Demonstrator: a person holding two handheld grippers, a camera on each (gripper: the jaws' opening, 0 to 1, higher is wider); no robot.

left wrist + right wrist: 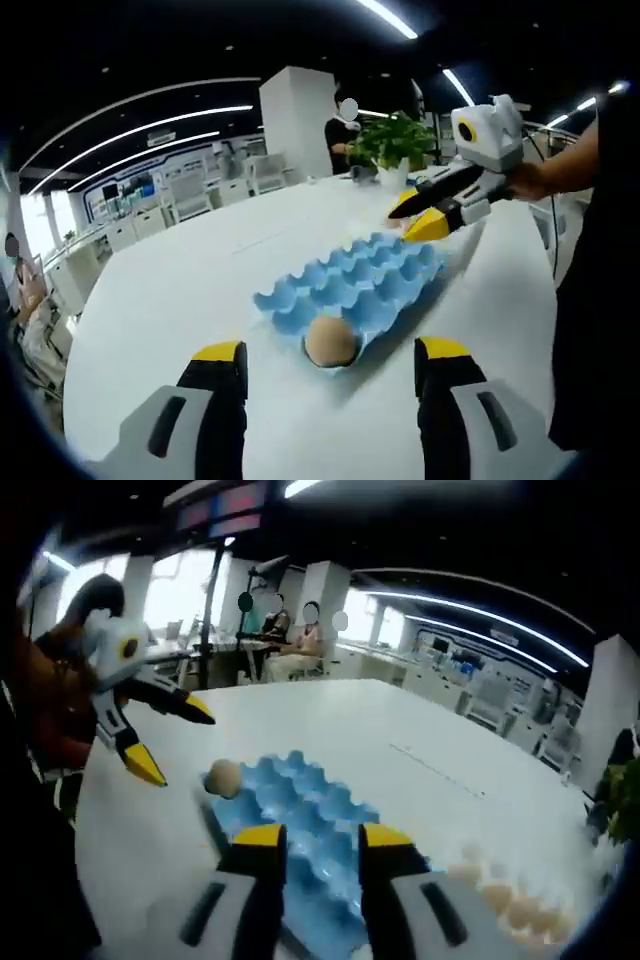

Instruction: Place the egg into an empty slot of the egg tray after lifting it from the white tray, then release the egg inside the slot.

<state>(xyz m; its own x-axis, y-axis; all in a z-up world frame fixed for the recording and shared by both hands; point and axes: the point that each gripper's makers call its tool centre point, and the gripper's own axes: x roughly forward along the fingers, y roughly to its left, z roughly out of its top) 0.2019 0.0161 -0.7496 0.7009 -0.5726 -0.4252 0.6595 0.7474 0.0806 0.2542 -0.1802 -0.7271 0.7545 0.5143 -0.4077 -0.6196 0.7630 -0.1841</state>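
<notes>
Both tools, left [330, 372] and right [322, 852], hang open-jawed over the blue egg tray [385, 272], one egg [331, 341] at its near edge.

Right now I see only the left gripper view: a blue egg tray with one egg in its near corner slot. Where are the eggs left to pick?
Observer: In the right gripper view, a cluster of pale eggs lies to the lower right of the right gripper, beside the blue egg tray. They are too blurred to count.
Operator: Is the right gripper carrying anything?
Observer: No. Its jaws stand apart over the tray with nothing between them.
Operator: And my own gripper, seen from there?
Observer: The left gripper hangs beside the tray corner where the egg sits, with its jaws apart and empty.
</notes>
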